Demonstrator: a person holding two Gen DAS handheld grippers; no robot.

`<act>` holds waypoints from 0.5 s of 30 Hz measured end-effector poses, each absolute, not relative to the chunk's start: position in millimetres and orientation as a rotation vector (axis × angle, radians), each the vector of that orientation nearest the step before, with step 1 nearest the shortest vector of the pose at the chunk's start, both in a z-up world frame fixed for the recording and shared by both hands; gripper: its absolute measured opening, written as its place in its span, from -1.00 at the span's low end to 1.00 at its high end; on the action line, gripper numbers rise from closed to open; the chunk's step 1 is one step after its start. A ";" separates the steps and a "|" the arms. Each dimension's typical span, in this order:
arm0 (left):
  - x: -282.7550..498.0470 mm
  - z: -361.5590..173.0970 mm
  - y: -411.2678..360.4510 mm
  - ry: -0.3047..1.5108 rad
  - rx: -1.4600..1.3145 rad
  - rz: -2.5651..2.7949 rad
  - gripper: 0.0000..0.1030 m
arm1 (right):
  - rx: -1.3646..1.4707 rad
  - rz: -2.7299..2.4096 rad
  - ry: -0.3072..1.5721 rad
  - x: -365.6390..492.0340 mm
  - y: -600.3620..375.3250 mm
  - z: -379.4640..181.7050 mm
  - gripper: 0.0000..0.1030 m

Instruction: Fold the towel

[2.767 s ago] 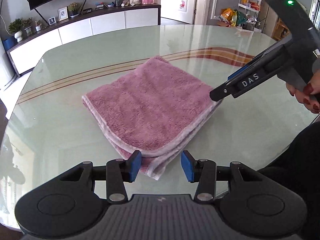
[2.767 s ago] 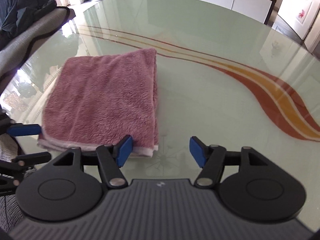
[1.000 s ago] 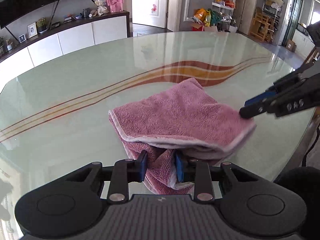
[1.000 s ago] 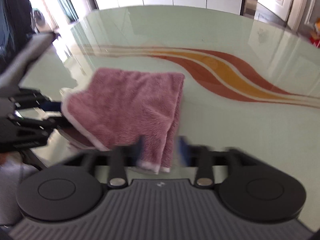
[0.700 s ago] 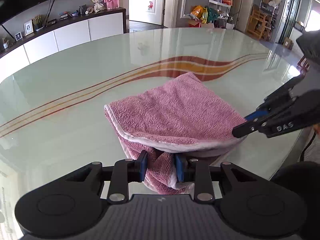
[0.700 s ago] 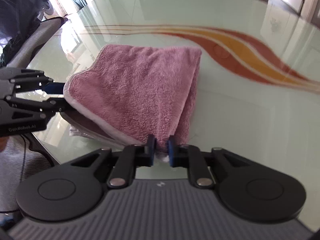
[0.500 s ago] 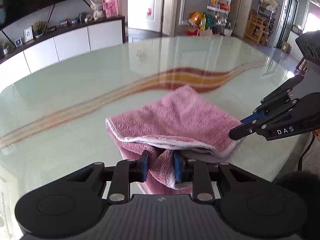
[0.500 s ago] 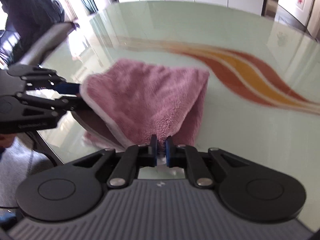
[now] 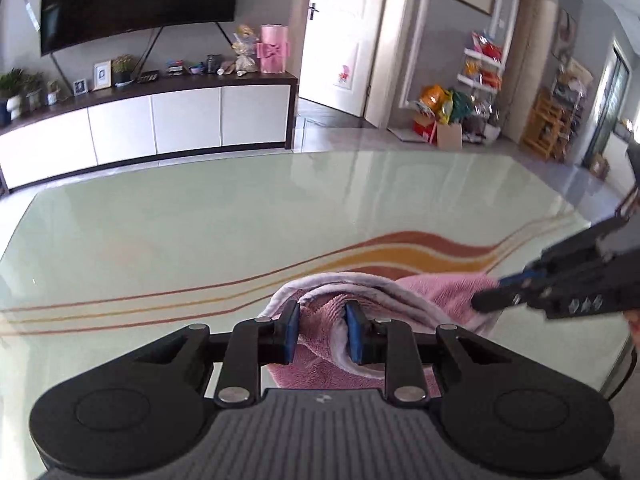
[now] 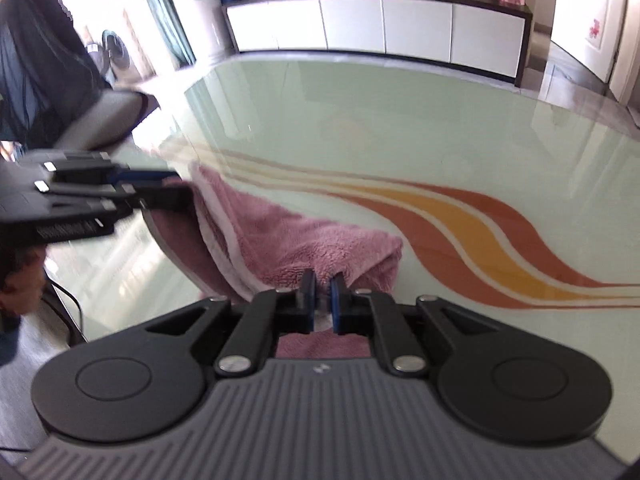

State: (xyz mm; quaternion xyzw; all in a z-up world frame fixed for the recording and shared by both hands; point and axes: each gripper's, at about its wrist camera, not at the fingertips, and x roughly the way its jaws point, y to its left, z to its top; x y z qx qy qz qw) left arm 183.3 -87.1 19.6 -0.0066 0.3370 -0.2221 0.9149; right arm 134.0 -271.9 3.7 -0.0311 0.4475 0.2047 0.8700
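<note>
While both tools clamp it, a pink towel [image 9: 436, 288] hangs bunched above the near edge of a glass worktop [image 9: 200, 240] w/ red-and-orange stripes. L tool [image 9: 321, 330]: blue pads pinch a thick, white-trimmed fold at the towel's left corner. R tool [image 10: 321, 296]: pads nearly together, nipping thin cloth at the right corner. Between the two grips the fabric sags; its far part drapes toward the glass. White sideboard [image 10: 400, 28] lines the far wall, well apart.
</note>
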 end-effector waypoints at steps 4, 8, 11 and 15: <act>161.5 3.3 -83.8 0.681 -0.135 -0.424 -0.50 | -0.148 0.433 1.011 124.4 -262.1 -12.6 -0.81; 143.5 -18.5 -82.7 0.703 -0.230 -0.416 -0.50 | -0.286 0.411 0.990 106.1 -246.6 -7.1 -0.24; 135.4 -32.4 -86.8 0.723 -0.205 -0.414 -0.52 | -0.305 0.425 0.924 97.3 -241.1 13.2 -0.16; 129.0 -36.8 -95.8 0.744 -0.159 -0.464 -0.52 | -0.328 0.500 0.877 89.8 -223.5 28.6 0.04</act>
